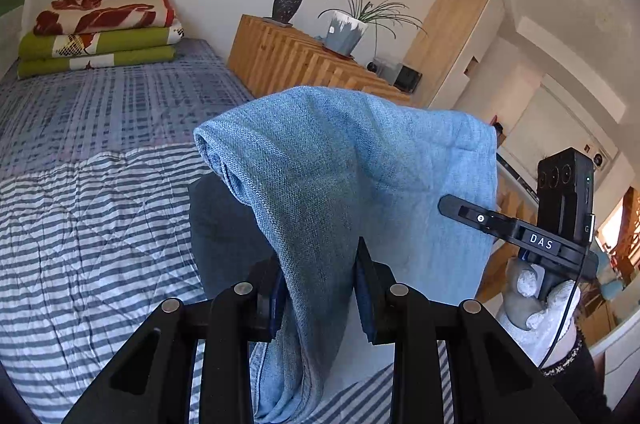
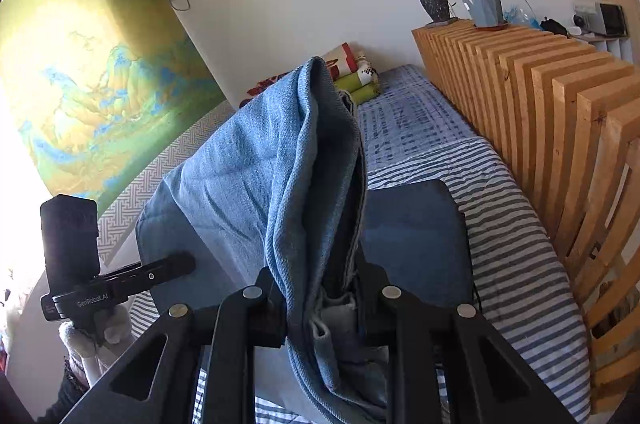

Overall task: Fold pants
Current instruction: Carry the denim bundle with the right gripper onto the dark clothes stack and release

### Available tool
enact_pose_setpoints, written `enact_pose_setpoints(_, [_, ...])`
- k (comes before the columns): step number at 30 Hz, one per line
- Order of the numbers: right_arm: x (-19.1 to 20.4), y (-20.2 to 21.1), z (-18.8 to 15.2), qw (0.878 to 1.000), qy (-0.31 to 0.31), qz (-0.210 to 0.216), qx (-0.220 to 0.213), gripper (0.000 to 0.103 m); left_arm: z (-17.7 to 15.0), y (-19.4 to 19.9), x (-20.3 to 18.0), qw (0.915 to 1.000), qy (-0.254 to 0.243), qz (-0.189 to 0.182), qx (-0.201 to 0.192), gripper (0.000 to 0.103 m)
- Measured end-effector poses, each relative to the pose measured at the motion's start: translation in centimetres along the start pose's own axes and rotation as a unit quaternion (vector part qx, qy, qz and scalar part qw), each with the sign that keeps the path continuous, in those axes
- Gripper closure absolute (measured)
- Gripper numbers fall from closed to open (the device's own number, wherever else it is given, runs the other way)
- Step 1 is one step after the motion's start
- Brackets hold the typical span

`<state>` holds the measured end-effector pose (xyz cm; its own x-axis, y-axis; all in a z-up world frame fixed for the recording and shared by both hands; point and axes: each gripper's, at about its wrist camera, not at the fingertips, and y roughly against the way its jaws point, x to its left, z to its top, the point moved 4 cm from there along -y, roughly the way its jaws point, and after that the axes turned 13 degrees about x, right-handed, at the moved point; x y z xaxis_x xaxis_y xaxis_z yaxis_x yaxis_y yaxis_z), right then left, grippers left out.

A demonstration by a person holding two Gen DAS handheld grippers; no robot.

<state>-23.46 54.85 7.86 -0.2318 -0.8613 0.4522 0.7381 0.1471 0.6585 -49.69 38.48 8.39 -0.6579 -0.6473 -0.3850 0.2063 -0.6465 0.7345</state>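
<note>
1. Nearest the lens, my left gripper (image 1: 320, 288) clamps a bunched edge of the light-blue pants (image 1: 340, 163); my right gripper (image 2: 320, 300) likewise pinches another edge.
2. Both hold the pants lifted above the striped bed (image 1: 80, 224), cloth stretched between them and sagging toward the bed.
3. Judgement: the next fold lowers the pants onto the bed.
4. On the bed lies a dark folded garment (image 2: 416, 224); the slatted wooden cabinet (image 2: 540, 95) flanks the bed, folded blankets (image 1: 100, 31) at its far end.
</note>
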Motion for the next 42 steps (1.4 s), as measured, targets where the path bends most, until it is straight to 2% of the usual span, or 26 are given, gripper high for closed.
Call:
enact_pose_setpoints(7, [-5.4,-7.0,4.0,0.999,-0.010,-0.018,0.036,0.082,4.7,-9.1,6.3,0.9989,0.028,-0.001,0.037,0.073])
enact_pose_setpoints(11, [-9.1,-12.0,5.1,0.997,-0.024,-0.034,0.067,0.082,6.8,-14.2,9.7,0.9977,0.038,0.008,0.055,0.073])
enact_pose_setpoints(15, [-11.8,-15.9,5.6,0.995,-0.026,-0.053,0.084,0.082,7.7,-18.5,12.6,0.9960,0.060,-0.002,0.066,0.073])
enact_pose_setpoints(17, [-13.3,-17.4,5.9,0.994,-0.033,-0.065,0.087,0.081,7.9,-20.6,13.8,0.9952,0.068,0.003,0.071,0.068])
enact_pose_setpoints(18, [-14.1,-17.9,6.1,0.993,-0.039,-0.068,0.087,0.081,7.8,-21.8,14.5,0.9938,0.074,0.014,0.081,0.061])
enact_pose_setpoints(19, [-15.2,-18.5,6.4,0.992,-0.048,-0.072,0.090,0.079,7.8,-22.6,15.2,0.9919,0.084,0.029,0.091,0.059])
enact_pose_setpoints(20, [-16.3,-19.0,6.7,0.990,-0.058,-0.090,0.093,0.073,7.7,-23.0,16.1,0.9903,0.097,0.036,0.093,0.058])
enact_pose_setpoints(21, [-17.2,-19.1,6.8,0.986,-0.069,-0.118,0.093,0.065,7.5,-23.0,16.9,0.9891,0.115,0.030,0.088,0.051])
enact_pose_setpoints(22, [-18.2,-19.0,7.0,0.983,-0.080,-0.137,0.090,0.063,7.3,-22.5,17.8,0.9880,0.132,0.025,0.078,0.044])
enact_pose_setpoints(25, [-19.8,-17.1,7.5,0.981,-0.108,-0.151,0.059,0.063,7.2,-20.1,19.3,0.9875,0.144,0.048,0.042,0.045])
enact_pose_setpoints(28, [-17.6,-15.0,7.8,0.973,-0.038,-0.223,0.034,0.063,6.2,-17.5,17.8,0.9914,0.120,0.041,0.035,0.045])
enact_pose_setpoints(29, [-16.4,-14.2,7.5,0.971,-0.017,-0.236,0.026,0.063,5.7,-16.6,16.6,0.9935,0.104,0.038,0.029,0.045])
enact_pose_setpoints(32, [-12.7,-11.8,5.4,0.973,0.039,-0.228,0.013,0.063,3.1,-14.3,11.9,0.9979,0.042,0.040,0.028,0.045])
enact_pose_setpoints(35, [-9.3,-10.7,2.5,0.975,0.079,-0.207,0.018,0.063,-0.5,-14.3,8.2,0.9974,0.021,0.011,0.069,0.045])
enact_pose_setpoints(36, [-8.8,-10.9,1.6,0.977,0.079,-0.197,0.026,0.063,-1.8,-14.7,7.3,0.9963,0.017,0.010,0.084,0.045])
enact_pose_setpoints(38, [-8.7,-12.1,0.1,0.980,0.068,-0.179,0.056,0.063,-4.0,-15.3,6.4,0.9938,0.012,0.029,0.107,0.045])
enact_pose_setpoints(42, [-10.6,-13.2,-3.8,0.972,0.021,-0.210,0.099,0.062,-8.3,-14.8,5.3,0.9900,0.002,0.056,0.129,0.045])
